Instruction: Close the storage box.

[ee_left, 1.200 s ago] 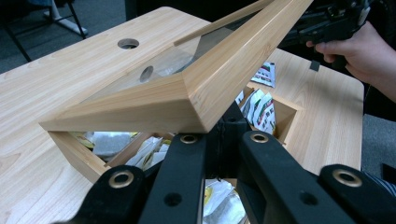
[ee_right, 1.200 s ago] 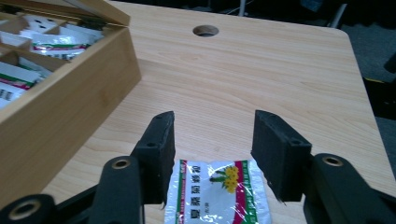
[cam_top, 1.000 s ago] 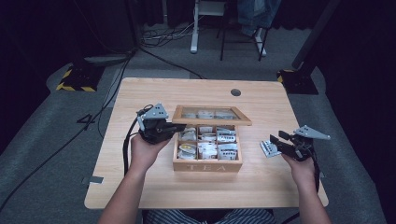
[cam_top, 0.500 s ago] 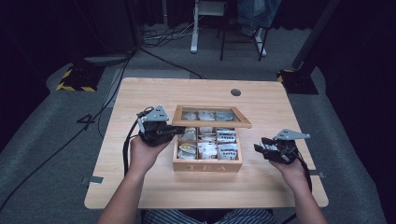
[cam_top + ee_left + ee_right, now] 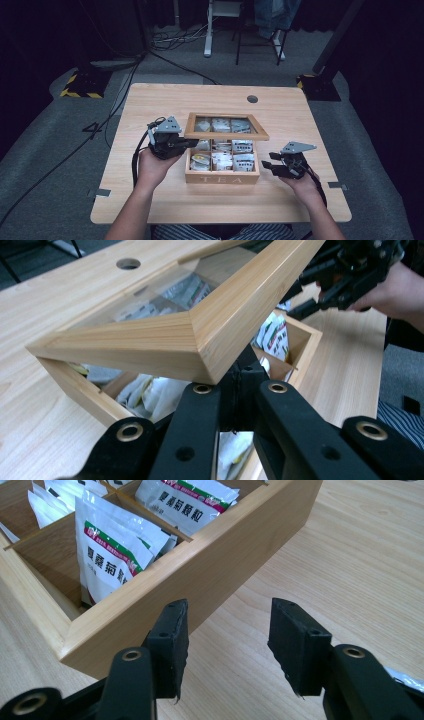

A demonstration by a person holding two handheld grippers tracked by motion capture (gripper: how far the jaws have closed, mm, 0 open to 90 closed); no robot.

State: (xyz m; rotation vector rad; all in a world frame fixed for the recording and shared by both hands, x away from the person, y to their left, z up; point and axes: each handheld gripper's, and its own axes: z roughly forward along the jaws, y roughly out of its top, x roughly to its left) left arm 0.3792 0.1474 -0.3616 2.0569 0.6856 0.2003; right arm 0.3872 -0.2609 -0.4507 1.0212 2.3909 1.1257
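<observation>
A light wooden table [image 5: 150, 200] carries a wooden tea box [image 5: 222, 175] near its middle, marked TEA on the front wall that faces the person. The box's glass-paned lid [image 5: 226, 126] is lifted and tilts up over the back half of the box. The left gripper [image 5: 186, 143] sits at the left side of the box; its fingers [image 5: 240, 385] are closed together on the lid's left front corner and hold it raised. The right gripper [image 5: 267, 162] hovers just beside the box's right wall, above the table; its fingers [image 5: 172, 647] stand part open with nothing between them, the box's outer corner just beyond the tips. Inside the box, the open front compartments hold white sachets [image 5: 243, 161] with green and red print, standing upright; the sachets nearest the right wall [image 5: 115, 555] are the closest to the right gripper. The step in hand looks like this: the lid is held open so that the free gripper can reach in for a sachet. The next move probably calls for the right gripper to rise over the box's right wall, angle its fingers down into a front compartment and close on the top edge of one sachet, while the left gripper keeps the lid up.
</observation>
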